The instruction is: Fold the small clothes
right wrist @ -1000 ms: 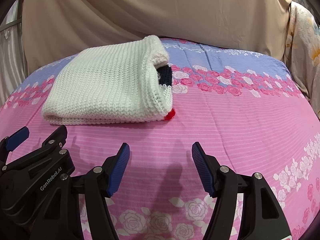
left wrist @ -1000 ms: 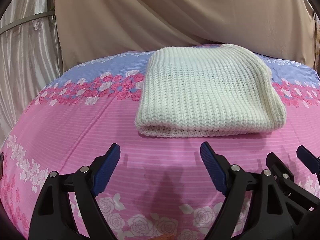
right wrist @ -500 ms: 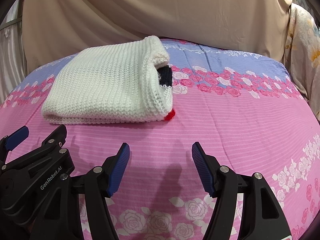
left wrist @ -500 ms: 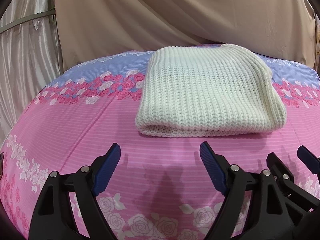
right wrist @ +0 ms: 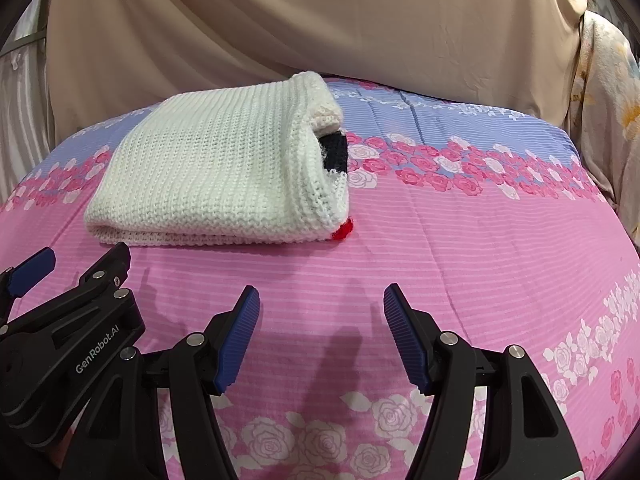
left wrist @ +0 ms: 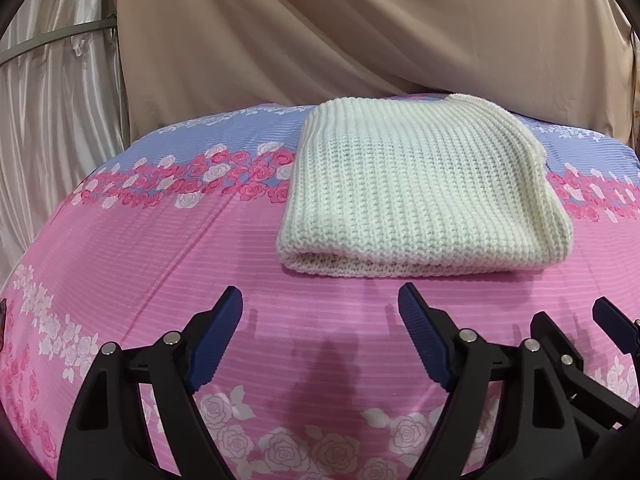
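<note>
You hold two black grippers with blue ribbed pads low over a bed whose sheet point(left wrist: 160, 248) is pink with fine stripes, bands of pink and white roses, and a lilac strip along the far side. A cream knitted garment point(left wrist: 416, 196) lies folded into a thick, roughly square bundle on that sheet, toward the far side and ahead of both tools, touching neither.

Your left gripper point(left wrist: 320, 344) hovers just short of the bundle's near folded edge. Its jaws are spread wide with only bare sheet between them.

Your right gripper point(right wrist: 320, 336) sits beside it, also pointing downward at the sheet. Its jaws are spread too and pinch nothing. In the right wrist view the bundle sits up and to the left of the jaws, and its open right end shows a dark knitted layer point(right wrist: 335, 152) tucked inside, with a small red bit of yarn point(right wrist: 344, 232) at the near right corner.

Each tool appears at the edge of the other's view. A beige cloth backdrop point(right wrist: 320, 20) hangs behind the bed, with a pale shiny curtain point(left wrist: 52, 92) at the left.
</note>
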